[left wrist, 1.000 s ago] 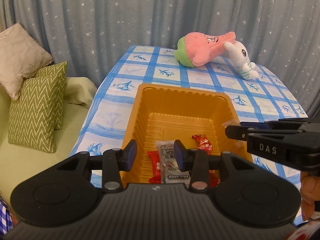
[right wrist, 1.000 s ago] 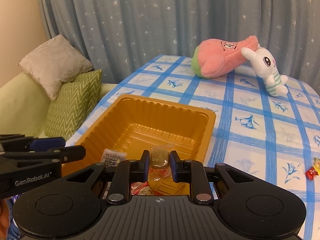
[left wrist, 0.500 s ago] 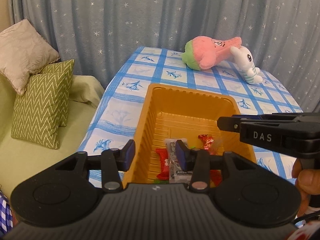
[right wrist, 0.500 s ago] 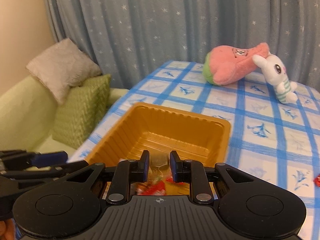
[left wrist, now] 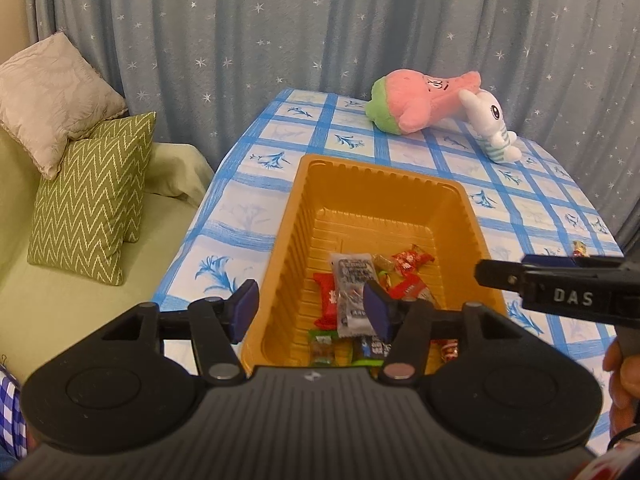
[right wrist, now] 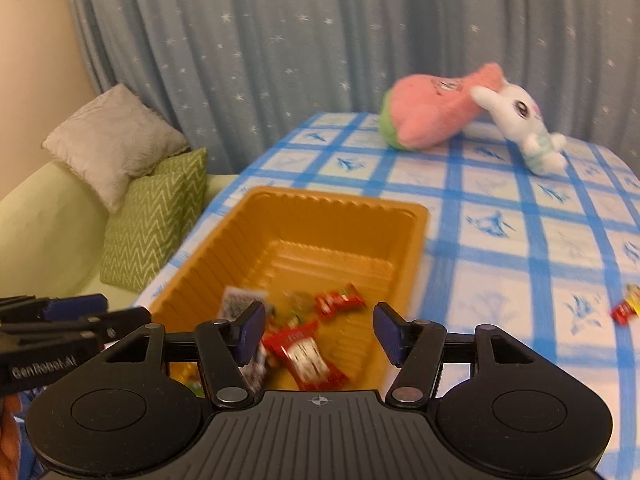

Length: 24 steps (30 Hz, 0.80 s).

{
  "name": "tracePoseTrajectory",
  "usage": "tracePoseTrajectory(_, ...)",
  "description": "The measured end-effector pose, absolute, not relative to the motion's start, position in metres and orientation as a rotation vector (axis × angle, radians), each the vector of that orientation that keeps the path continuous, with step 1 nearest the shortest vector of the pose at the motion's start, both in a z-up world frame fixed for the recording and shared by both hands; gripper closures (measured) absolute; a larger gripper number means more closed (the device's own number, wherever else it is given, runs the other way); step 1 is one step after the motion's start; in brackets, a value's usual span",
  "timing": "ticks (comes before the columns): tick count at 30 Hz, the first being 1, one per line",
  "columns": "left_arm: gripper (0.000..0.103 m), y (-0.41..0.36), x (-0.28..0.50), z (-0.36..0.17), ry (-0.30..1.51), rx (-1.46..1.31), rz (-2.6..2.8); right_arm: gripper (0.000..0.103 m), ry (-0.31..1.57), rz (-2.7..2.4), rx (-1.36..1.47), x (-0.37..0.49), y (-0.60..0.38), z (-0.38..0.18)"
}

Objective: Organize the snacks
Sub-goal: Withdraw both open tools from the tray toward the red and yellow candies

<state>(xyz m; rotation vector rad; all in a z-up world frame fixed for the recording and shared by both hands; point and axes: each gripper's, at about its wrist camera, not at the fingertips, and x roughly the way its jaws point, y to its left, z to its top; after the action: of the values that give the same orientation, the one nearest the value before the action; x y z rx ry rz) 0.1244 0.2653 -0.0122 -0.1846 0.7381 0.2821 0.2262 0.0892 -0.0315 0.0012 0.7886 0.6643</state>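
We see both units above the near end of the orange plastic tray (left wrist: 362,184), which sits on the counter (left wrist: 256,208) covered by a blue-checked cloth.

Left hand-held gripper (left wrist: 312,312): jaws opening, roughly half spread, nothing between the pads. It straddles the tray's near left wall.

Right hand-held gripper (right wrist: 318,332): jaws opening, roughly half spread, nothing gripped. The wrapped snacks show between its fingers only because they lie in the tray below.

The snacks (left wrist: 360,292) are piled at the near end of the tray: a grey sachet (left wrist: 352,292), red wrappers (right wrist: 306,354), a small brown candy (left wrist: 382,263) and green-wrapped pieces. The far half of the tray is bare.

One red-and-yellow candy (right wrist: 626,310) lies on the cloth, well apart to the right of the tray.

Pink plush (left wrist: 420,104) and white rabbit plush (left wrist: 490,124) lie touching at the far end.
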Motion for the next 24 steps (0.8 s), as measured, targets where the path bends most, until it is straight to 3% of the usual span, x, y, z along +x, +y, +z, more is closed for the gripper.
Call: tracePoseTrajectory(24, 0.019, 0.181, 0.071, 0.027, 0.673, -0.199, 0.219, 0.043, 0.829, 0.467, 0.051, 0.144, -0.025, -0.011)
